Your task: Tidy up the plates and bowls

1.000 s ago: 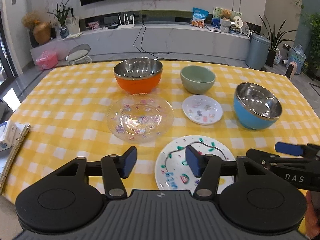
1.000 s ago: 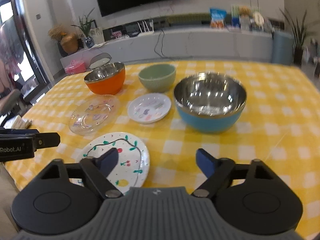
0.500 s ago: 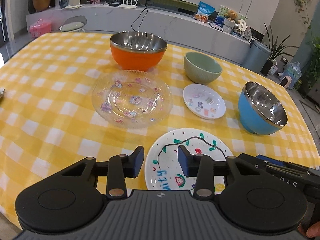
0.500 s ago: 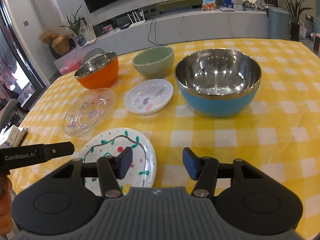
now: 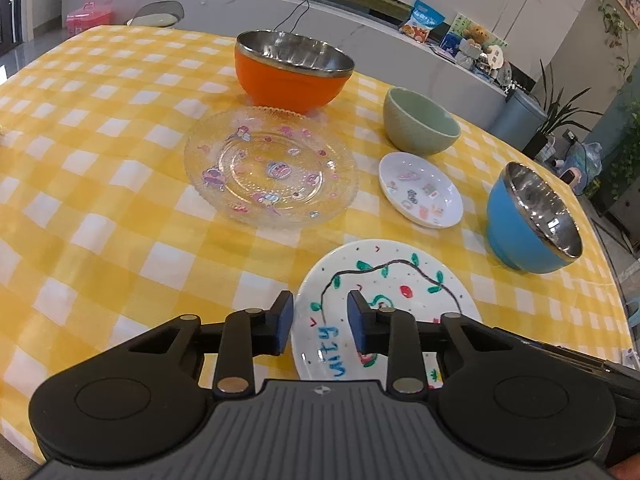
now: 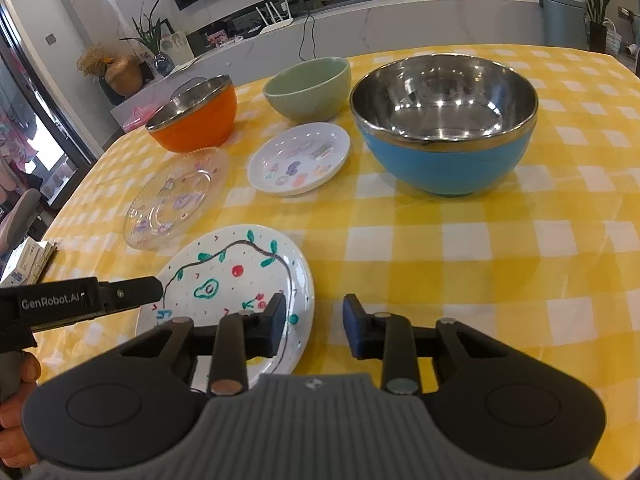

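A white painted plate [image 5: 400, 280] [image 6: 232, 272] lies nearest on the yellow checked table. My left gripper [image 5: 320, 322] straddles its left rim and my right gripper [image 6: 315, 328] straddles its right rim. Both pairs of jaws are closing, and the pads stand clear of the rim. Farther back are a clear glass plate [image 5: 270, 168], a small white plate [image 5: 420, 188], an orange bowl [image 5: 292, 76], a green bowl [image 5: 420, 124] and a blue steel-lined bowl [image 6: 444, 120]. The left gripper's finger [image 6: 120, 296] shows side-on in the right wrist view.
The tablecloth [image 6: 480, 272] reaches the table's near and right edges. A stack of booklets [image 6: 24, 264] sits off the table's left corner. A hand [image 6: 16, 400] holds the left gripper. A low marble cabinet [image 5: 360, 36] runs behind the table.
Both grippers have sunk toward the painted plate and come closer to it. Their jaws have narrowed from wide apart to a small gap around the plate's two rims.
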